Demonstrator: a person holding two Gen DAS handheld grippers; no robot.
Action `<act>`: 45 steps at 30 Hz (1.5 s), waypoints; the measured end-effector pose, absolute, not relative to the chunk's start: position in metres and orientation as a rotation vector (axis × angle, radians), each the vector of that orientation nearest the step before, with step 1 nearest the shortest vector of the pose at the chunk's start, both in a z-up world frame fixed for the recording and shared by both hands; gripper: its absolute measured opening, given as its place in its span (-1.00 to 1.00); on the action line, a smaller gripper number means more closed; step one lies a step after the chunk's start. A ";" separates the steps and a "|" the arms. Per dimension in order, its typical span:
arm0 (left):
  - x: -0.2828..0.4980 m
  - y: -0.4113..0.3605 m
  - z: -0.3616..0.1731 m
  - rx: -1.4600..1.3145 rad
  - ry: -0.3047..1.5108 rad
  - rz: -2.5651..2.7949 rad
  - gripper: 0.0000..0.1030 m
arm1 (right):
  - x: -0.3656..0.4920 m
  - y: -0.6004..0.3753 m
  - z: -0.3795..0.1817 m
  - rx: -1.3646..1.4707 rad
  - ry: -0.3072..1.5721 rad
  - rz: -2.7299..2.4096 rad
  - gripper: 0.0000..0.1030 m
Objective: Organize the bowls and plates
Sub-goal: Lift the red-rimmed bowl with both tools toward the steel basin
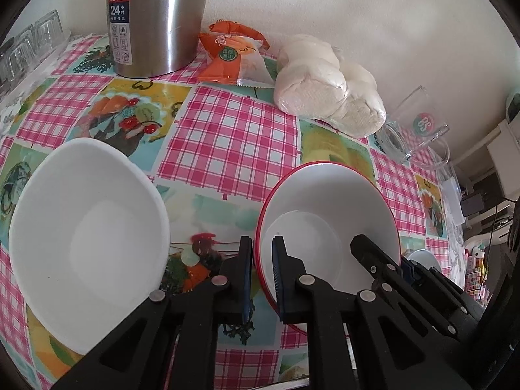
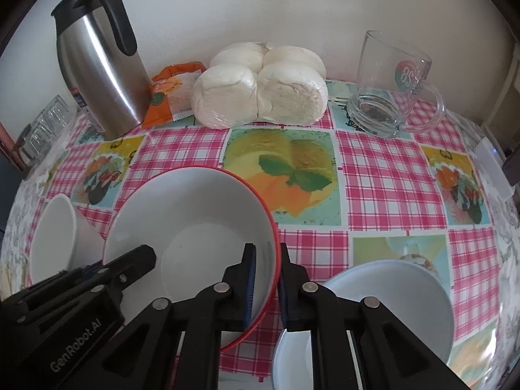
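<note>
A red-rimmed white bowl [image 1: 328, 201] sits on the checked tablecloth; it also shows in the right wrist view [image 2: 195, 214]. My left gripper [image 1: 262, 276] is shut on its left rim, one finger inside and one outside. My right gripper [image 2: 267, 279] is shut on its right rim the same way. The right gripper's finger [image 1: 373, 253] shows inside the bowl in the left view, and the left gripper's finger [image 2: 136, 260] in the right view. A plain white bowl [image 1: 87, 227] stands to the left, also seen at the left edge [image 2: 55, 234]. A pale blue-white bowl [image 2: 390, 305] lies at the lower right.
At the back against the wall stand a steel thermos jug [image 2: 100, 74], an orange snack packet [image 2: 172, 94], a bag of white buns [image 2: 260, 87] and a glass mug [image 2: 390, 87]. Clear glass containers [image 1: 29, 48] sit at the far left. The table edge curves at the right.
</note>
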State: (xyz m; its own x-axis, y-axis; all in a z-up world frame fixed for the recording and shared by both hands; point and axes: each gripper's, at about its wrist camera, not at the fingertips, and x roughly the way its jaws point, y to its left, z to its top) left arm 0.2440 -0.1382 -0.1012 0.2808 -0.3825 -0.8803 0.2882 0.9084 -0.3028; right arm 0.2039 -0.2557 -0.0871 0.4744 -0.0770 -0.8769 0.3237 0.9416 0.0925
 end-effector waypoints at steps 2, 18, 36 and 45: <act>0.244 -0.138 -0.101 -0.088 1.206 -0.450 -0.76 | 0.203 -0.255 -0.086 0.266 1.045 -0.248 -0.73; 0.226 -0.140 -0.058 -0.089 1.122 -0.513 -0.76 | 0.173 -0.262 -0.041 0.318 0.924 -0.282 -0.72; 0.173 -0.118 0.038 -0.032 0.925 -0.546 -0.76 | 0.105 -0.244 0.034 0.415 0.732 -0.274 -0.72; 0.147 -0.101 0.065 -0.018 0.875 -0.539 -0.76 | 0.076 -0.229 0.049 0.441 0.692 -0.259 -0.72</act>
State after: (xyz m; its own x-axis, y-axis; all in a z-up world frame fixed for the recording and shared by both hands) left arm 0.1472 -0.1005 0.0654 0.5169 -0.4562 -0.7244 0.4414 0.8670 -0.2310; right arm 0.0758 -0.2285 0.0493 0.7435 -0.0844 -0.6634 0.3715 0.8770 0.3048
